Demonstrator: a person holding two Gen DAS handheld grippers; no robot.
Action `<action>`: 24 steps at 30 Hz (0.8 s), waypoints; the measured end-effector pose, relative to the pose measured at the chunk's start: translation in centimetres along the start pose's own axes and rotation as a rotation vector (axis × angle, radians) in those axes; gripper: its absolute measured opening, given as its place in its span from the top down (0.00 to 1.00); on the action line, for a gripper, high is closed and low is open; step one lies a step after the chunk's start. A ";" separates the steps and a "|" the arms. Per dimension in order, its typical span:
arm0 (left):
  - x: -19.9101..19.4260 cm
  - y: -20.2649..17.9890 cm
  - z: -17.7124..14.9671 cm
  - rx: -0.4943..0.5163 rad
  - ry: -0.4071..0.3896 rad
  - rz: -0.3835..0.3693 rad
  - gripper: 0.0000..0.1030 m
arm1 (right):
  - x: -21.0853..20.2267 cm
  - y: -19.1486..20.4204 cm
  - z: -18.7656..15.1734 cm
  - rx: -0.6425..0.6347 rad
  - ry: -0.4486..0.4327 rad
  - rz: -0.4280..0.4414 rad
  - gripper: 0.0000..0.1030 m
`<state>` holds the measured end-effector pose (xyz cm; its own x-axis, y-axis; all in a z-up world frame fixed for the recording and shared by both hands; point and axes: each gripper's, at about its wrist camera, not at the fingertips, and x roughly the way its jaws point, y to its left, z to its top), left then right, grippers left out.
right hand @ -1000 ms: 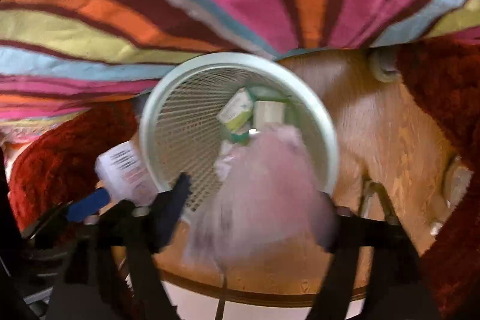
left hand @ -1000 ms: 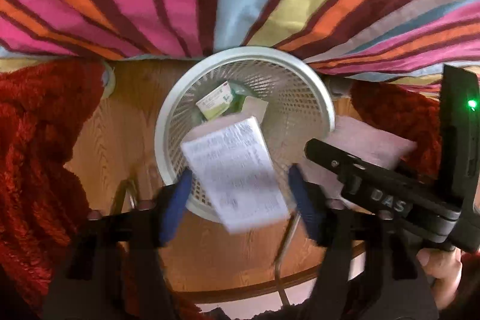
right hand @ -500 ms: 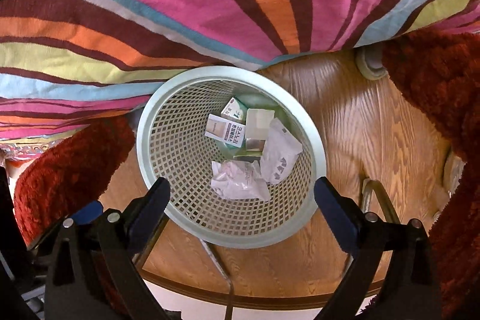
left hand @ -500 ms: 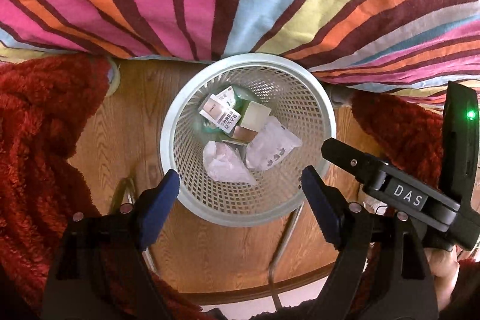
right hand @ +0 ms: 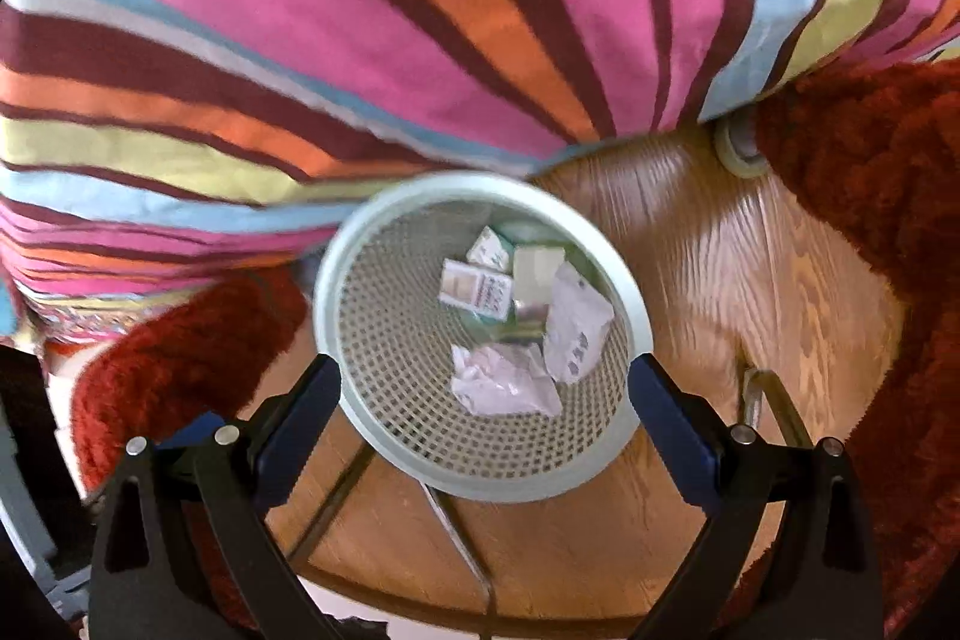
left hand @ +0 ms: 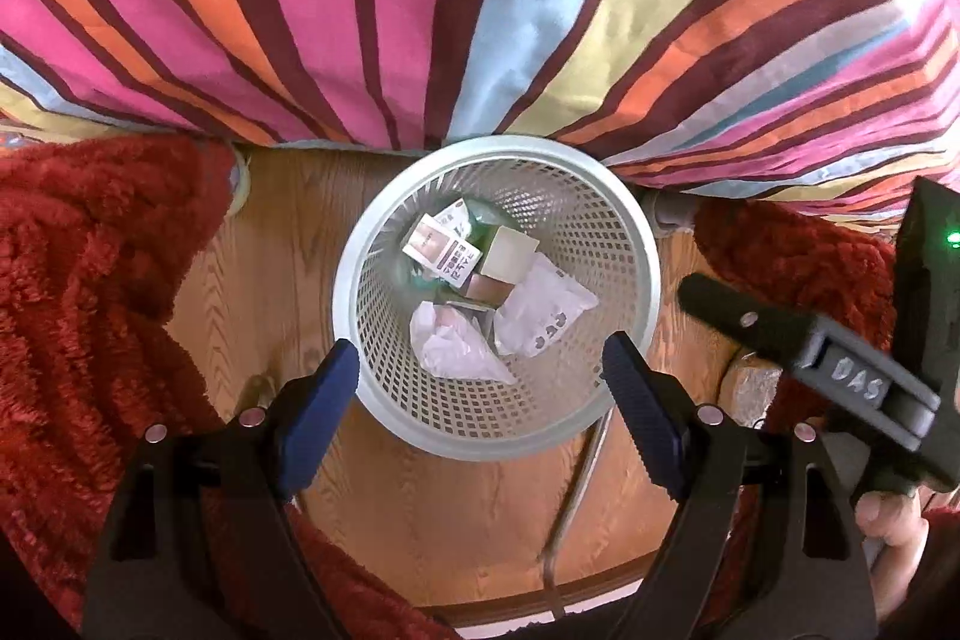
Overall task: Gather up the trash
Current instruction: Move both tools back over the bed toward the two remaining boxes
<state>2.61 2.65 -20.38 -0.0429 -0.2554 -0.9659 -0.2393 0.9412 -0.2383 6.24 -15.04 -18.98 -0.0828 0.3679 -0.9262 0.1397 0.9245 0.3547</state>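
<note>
I see the white mesh wastebasket (left hand: pixel 630 244) standing upright on the wood floor, against the striped bedding. Inside it lie a crumpled tissue (left hand: pixel 456 346), a white wrapper (left hand: pixel 546 316) and small cartons (left hand: pixel 444 250), all touching.

One mesh bin (left hand: pixel 372 244), two crumpled papers (left hand: pixel 456 349), several small cartons (left hand: pixel 441 250).

The striped blanket (left hand: pixel 480 10) hides the basket (left hand: pixel 384 232) rim's far edge.
</note>
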 end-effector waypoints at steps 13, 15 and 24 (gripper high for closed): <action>-6.4 -1.2 -0.6 0.065 -0.288 0.001 0.12 | -9.7 1.8 -0.4 -0.160 -0.374 0.089 0.08; -7.3 -1.4 -0.5 0.077 -0.328 -0.004 0.12 | -11.7 2.4 -0.4 -0.221 -0.466 0.083 0.08; -12.8 -2.0 0.3 0.090 -0.552 -0.016 0.12 | -17.9 5.4 0.0 -0.416 -0.735 0.103 0.08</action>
<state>3.96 4.10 -7.56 0.4799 -0.1388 -0.8663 -0.1512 0.9596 -0.2375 8.51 -16.58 -0.49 0.5927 0.4265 -0.6833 -0.2745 0.9045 0.3264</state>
